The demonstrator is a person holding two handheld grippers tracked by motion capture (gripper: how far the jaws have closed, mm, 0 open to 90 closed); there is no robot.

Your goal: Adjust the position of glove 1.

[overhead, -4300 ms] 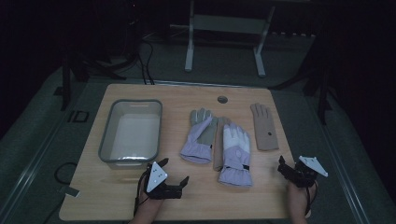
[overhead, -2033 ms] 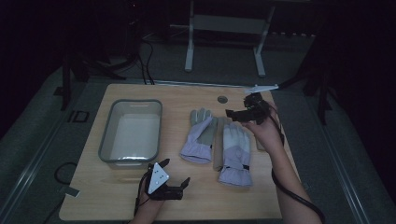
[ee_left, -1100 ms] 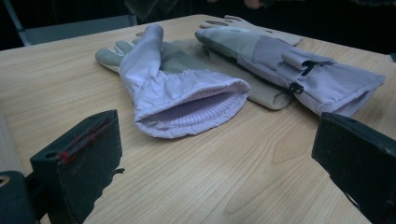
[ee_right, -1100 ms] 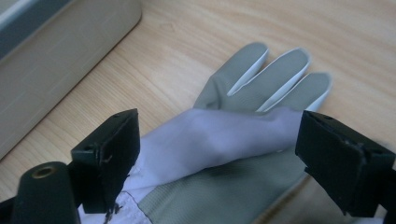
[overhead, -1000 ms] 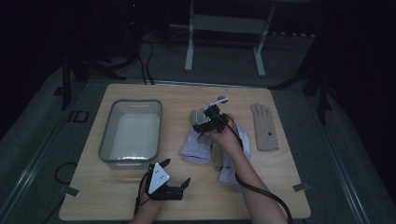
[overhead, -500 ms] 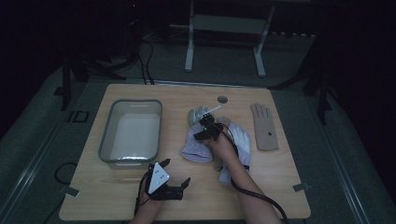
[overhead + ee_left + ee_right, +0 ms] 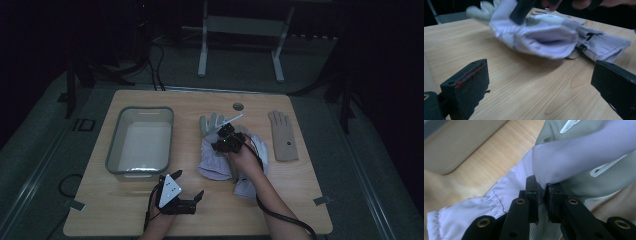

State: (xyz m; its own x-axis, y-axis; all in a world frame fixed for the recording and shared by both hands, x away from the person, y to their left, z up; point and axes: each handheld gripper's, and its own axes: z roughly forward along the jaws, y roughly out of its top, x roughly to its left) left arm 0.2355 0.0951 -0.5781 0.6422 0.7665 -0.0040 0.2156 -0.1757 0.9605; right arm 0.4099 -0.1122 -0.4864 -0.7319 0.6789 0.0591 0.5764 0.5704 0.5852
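Now we pinch the left glove.
Right gripper jaws clamp its fabric for lifting; left gripper waits, jaws apart, on the table.

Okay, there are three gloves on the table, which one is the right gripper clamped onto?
The left lavender-and-grey padded glove, nearest the clear plastic bin. The right gripper pinches its fabric; its twin and the flat tan glove lie free.

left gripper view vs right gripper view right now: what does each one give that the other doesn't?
Left gripper view: the left gripper open above bare table, and the lilac glove side-on, its cuff end lifted, with a second glove flat behind. Right gripper view: the right gripper, jaws just closed, pinching lilac fabric, and the tray's wall. Both: the lilac glove and the wooden tabletop.
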